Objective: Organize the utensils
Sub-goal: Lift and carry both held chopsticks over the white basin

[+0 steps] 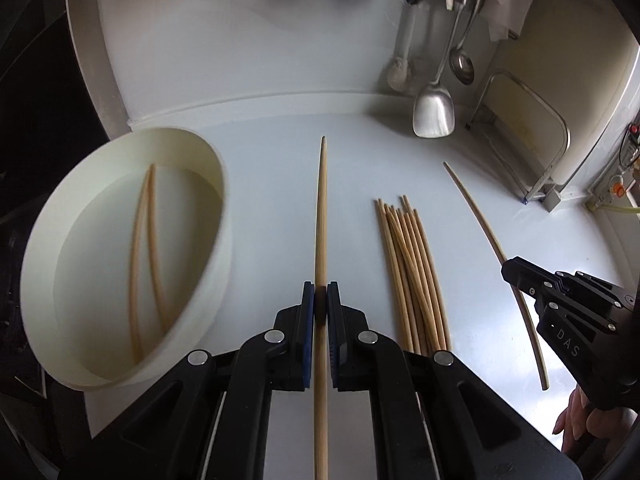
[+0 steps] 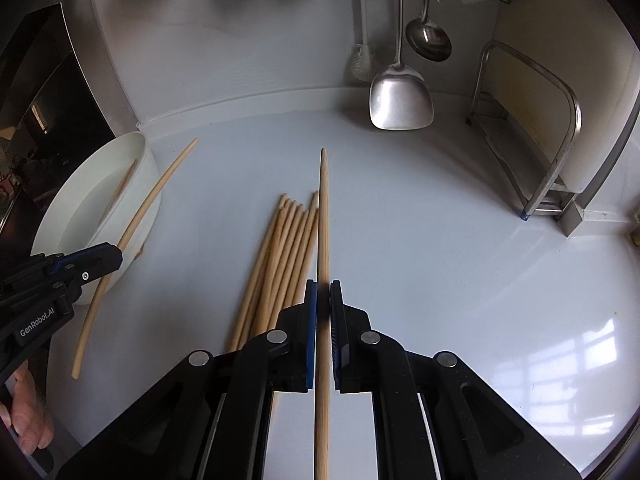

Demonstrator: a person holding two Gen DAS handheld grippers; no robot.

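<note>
Both tools pinch one chopstick each: left tool, right tool. Light, stiff, probably slick wood; mid-shaft grips suit.

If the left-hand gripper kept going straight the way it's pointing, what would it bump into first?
Probably just the bare white countertop. The left gripper, shut on a chopstick, aims between the white bowl and the chopstick pile, touching neither. Depth is hard to judge through the fisheye.
</note>
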